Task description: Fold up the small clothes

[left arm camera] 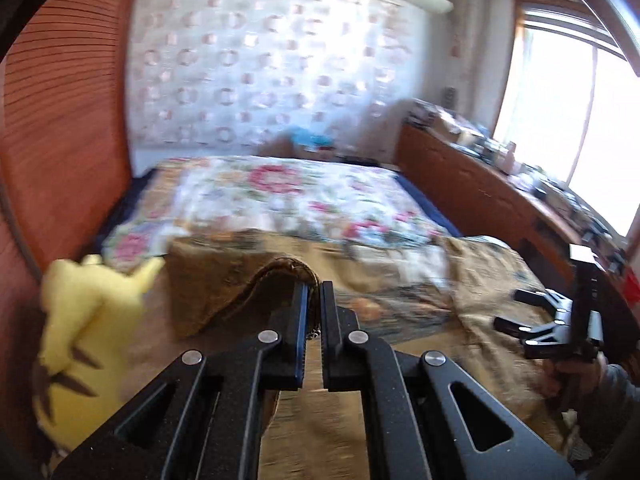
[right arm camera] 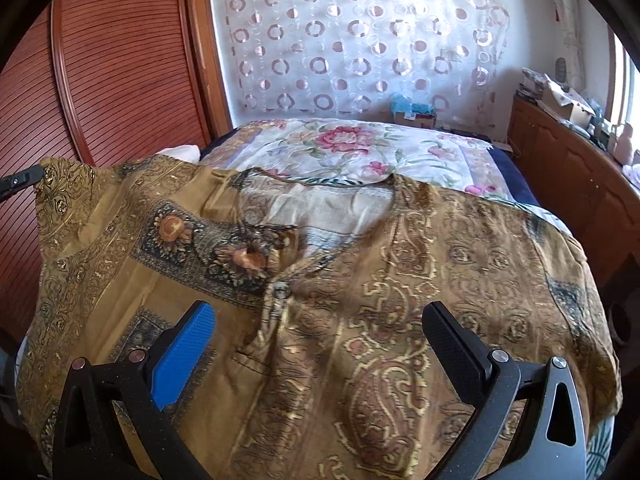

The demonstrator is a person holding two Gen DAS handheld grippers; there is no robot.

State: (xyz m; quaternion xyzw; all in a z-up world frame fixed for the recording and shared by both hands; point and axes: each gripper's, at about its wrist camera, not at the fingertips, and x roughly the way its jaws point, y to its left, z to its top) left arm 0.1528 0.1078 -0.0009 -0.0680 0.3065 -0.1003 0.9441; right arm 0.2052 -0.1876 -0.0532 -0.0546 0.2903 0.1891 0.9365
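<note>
Left claw (left arm camera: 315, 292), blurred shirt (left arm camera: 240, 292) edge

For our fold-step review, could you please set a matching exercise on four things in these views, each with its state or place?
Things:
1. left gripper
2. right gripper
3. shirt
4. yellow plush

States:
a. spread on the bed
b. open, holding nothing
c. shut on a cloth edge
d. beside the wardrobe, left of the bed

Pairs: 1-c, 2-b, 3-a, 4-d

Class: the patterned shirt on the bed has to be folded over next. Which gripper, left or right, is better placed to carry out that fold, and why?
Left. The left gripper is already shut on a lifted edge of the brown patterned shirt, ready to carry it across. The right gripper hangs open above the shirt's front, holding nothing.
</note>
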